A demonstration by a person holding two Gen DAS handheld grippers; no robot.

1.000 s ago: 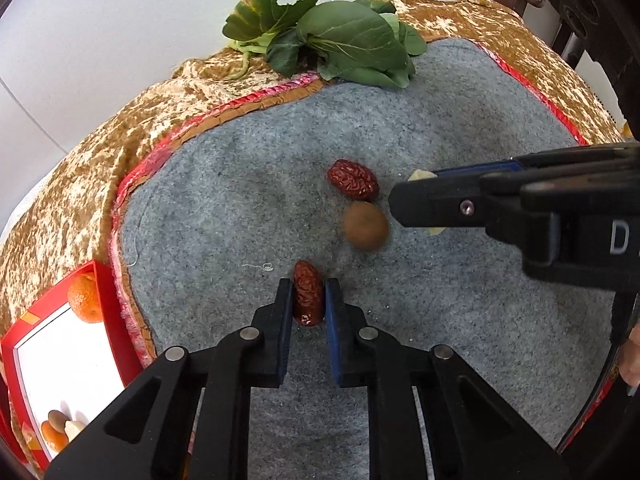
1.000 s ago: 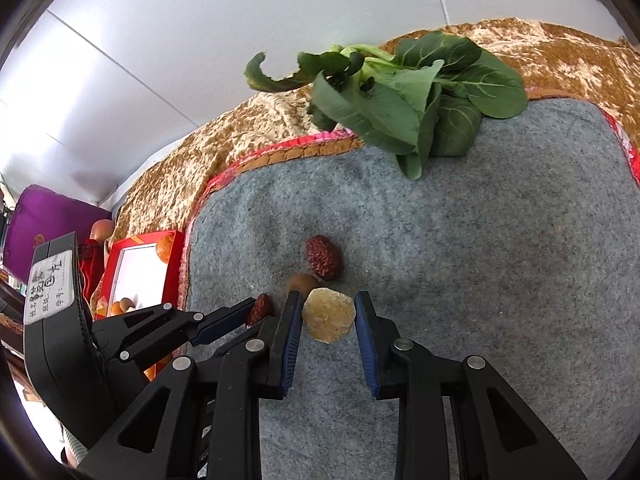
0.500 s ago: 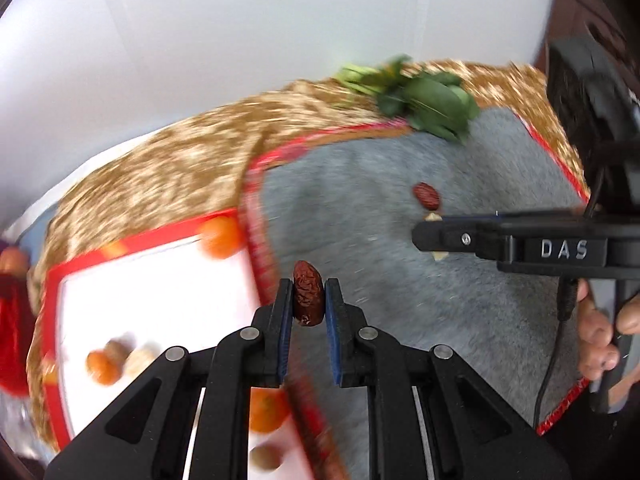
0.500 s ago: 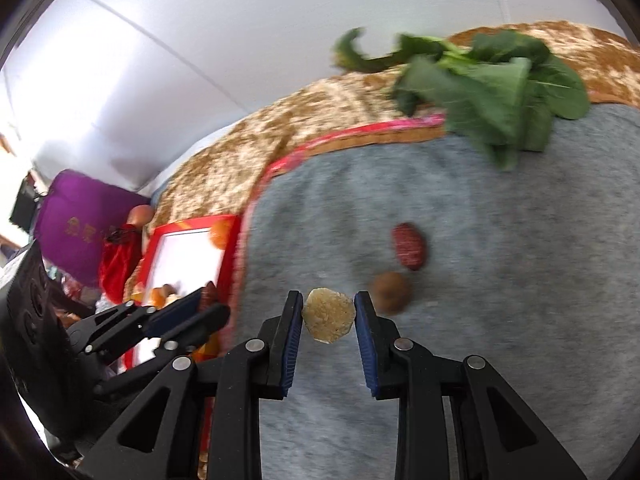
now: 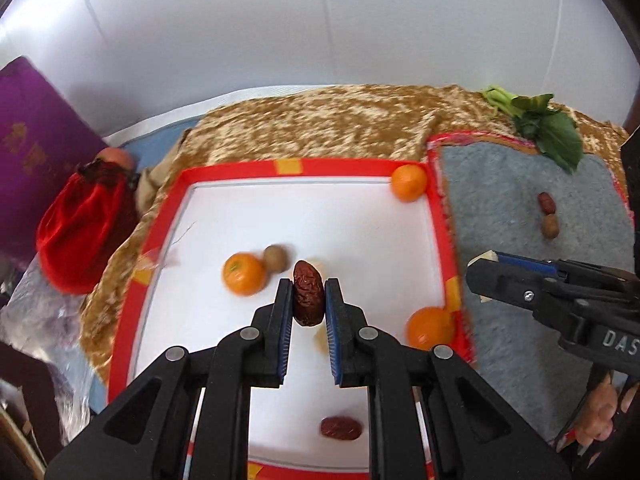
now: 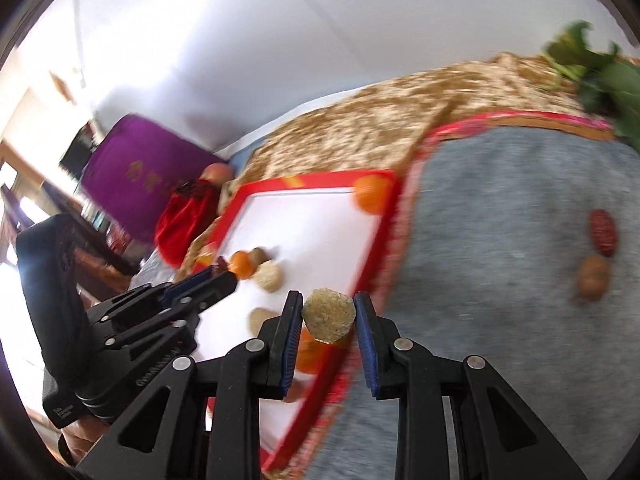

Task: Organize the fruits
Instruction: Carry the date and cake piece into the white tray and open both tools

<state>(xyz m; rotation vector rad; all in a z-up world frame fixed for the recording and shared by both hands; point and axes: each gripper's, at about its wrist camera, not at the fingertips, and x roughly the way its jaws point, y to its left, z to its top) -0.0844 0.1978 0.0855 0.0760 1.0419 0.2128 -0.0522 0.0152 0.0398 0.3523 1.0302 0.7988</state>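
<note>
The left gripper (image 5: 307,300), clamped on a date (image 5: 308,298) standing on end, has moved from the grey mat (image 5: 516,216) to above the red-rimmed tray (image 5: 280,167), which holds three oranges, another date (image 5: 341,428) and a brown fruit. The right gripper (image 6: 329,318) grips a yellow chunk (image 6: 329,315) over the tray's edge.

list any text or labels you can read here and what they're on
"DAS": white letters on the right gripper body, cut off by the frame edge.
Gold characters on the purple box: too blurred to read.
Embossed lettering on the left gripper body: too small to read.
</note>
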